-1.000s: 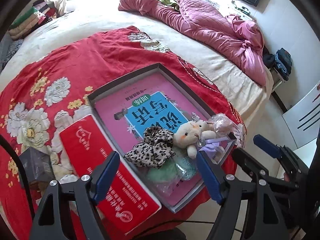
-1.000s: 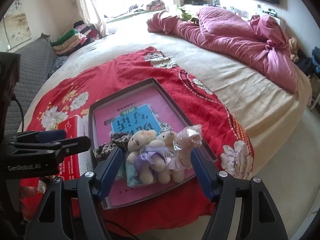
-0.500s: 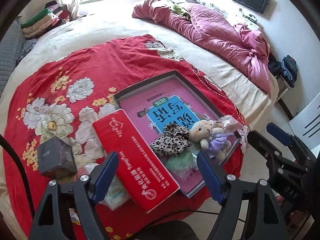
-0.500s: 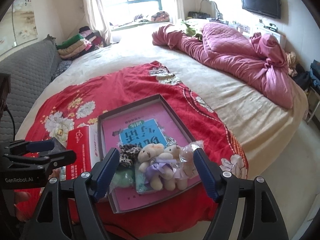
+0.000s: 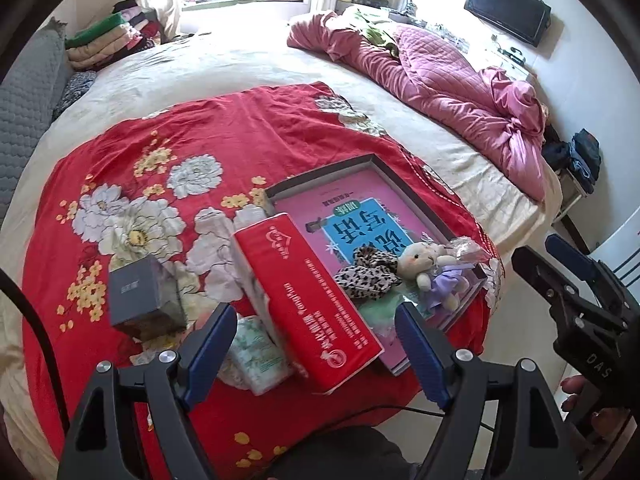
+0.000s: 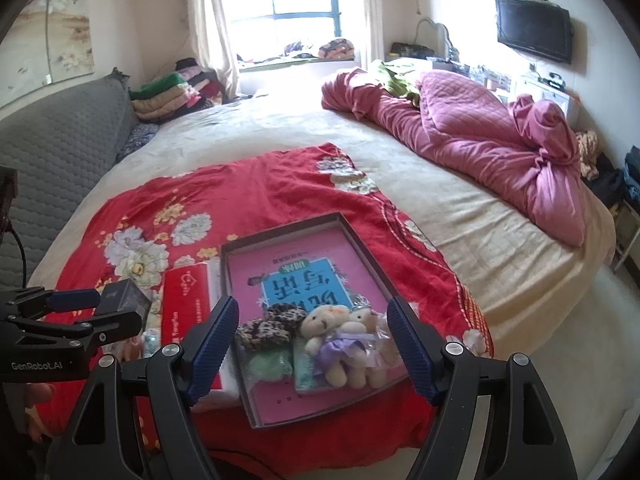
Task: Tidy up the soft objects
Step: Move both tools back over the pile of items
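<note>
Both tongs stand apart, gripping nothing — left gripper (image 5: 316, 344) above the red box (image 5: 310, 300), right gripper (image 6: 312, 340) above the tray (image 6: 362, 246), which holds teddy bears (image 6: 340, 336) and leopard scrunchie (image 6: 268, 326); grey box (image 5: 142, 298) sits nearby.

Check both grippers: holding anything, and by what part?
Nothing held. Left gripper and right gripper are both open and empty, above the bed edge; the bears lie untouched in the box.
</note>
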A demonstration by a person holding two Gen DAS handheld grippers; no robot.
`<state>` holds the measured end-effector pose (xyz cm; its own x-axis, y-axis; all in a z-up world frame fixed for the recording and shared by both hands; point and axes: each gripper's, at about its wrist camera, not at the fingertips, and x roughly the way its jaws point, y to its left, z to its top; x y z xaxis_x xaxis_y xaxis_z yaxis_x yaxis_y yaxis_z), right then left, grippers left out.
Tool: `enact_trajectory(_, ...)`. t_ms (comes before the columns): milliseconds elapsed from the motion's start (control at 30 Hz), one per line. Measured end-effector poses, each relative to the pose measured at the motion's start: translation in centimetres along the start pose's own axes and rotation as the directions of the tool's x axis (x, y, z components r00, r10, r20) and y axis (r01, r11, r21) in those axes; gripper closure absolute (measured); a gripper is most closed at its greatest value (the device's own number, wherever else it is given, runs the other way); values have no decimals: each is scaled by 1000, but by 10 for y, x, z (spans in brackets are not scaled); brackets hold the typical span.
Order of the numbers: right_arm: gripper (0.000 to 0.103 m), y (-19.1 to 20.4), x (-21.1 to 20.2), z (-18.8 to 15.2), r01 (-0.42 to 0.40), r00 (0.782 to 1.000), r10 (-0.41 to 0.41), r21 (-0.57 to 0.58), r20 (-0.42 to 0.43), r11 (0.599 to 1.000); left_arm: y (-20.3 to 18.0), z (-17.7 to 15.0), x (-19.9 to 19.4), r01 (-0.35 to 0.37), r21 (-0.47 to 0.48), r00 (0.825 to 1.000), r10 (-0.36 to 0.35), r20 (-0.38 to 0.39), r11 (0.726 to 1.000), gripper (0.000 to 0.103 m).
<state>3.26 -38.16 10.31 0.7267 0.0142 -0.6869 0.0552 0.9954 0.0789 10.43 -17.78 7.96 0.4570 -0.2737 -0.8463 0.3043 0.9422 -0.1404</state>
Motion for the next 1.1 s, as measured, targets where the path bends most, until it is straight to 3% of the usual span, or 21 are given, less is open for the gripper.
enact_trajectory(333,26,14,-17,7,-2,1000,3,-12,31,1000,30,-7,-24,-17,-47,999,19,26,999,22)
enact_trajectory(533,25,31,-25,8,-19,999,21,-44,42,999,68,-12,-41,-34,-129,998,41,47,991,22)
enact_trajectory(867,25,86,-28,2,-91,995,97,-147,30,985,119,-34,-50,-77,-204,996,86,36,976,22)
enact_trajectory(1100,25,137,-15,-19,-149,989,148,-253,-25,956,143,-52,-44,-94,-234,995,97,1,968,22)
